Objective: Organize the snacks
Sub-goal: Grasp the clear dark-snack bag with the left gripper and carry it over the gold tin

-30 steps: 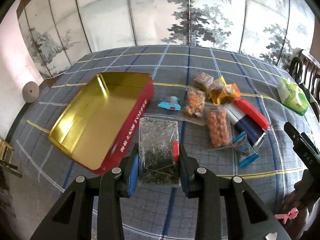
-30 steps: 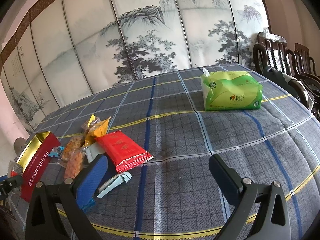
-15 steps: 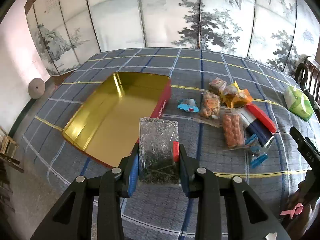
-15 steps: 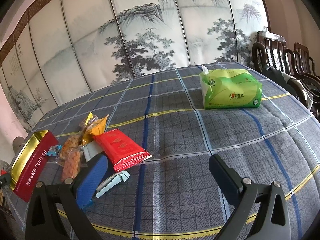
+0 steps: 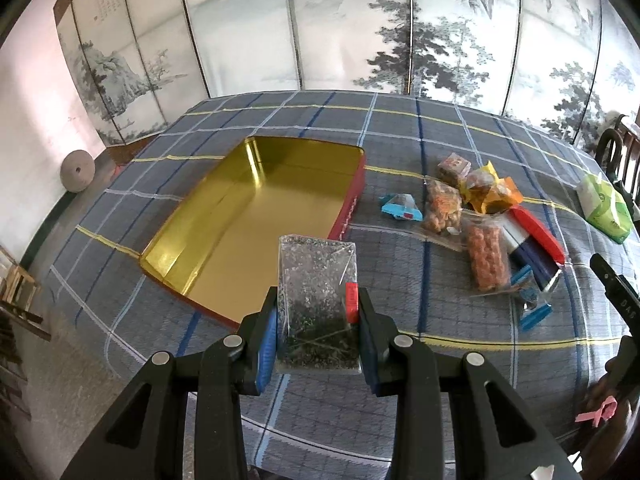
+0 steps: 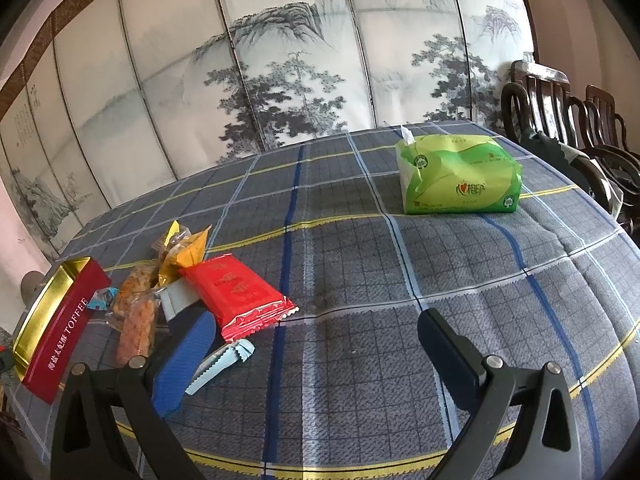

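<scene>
Table under blue-grey plaid cloth (image 6: 360,264). Lying on it: open red toffee tin (image 5: 256,220) (gold inside, empty), a cluster of snack packets (image 5: 480,216) beside the tin, and a green tissue pack (image 6: 460,176) well apart.

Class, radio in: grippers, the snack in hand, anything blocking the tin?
Left gripper shut on clear packet of dark flakes. Right gripper open, nothing held. Packet above near corner of open red-and-gold tin; path unobstructed.

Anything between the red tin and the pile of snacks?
One small blue candy lies on the cloth between the tin and the snack pile, clearest in the left wrist view.
</scene>
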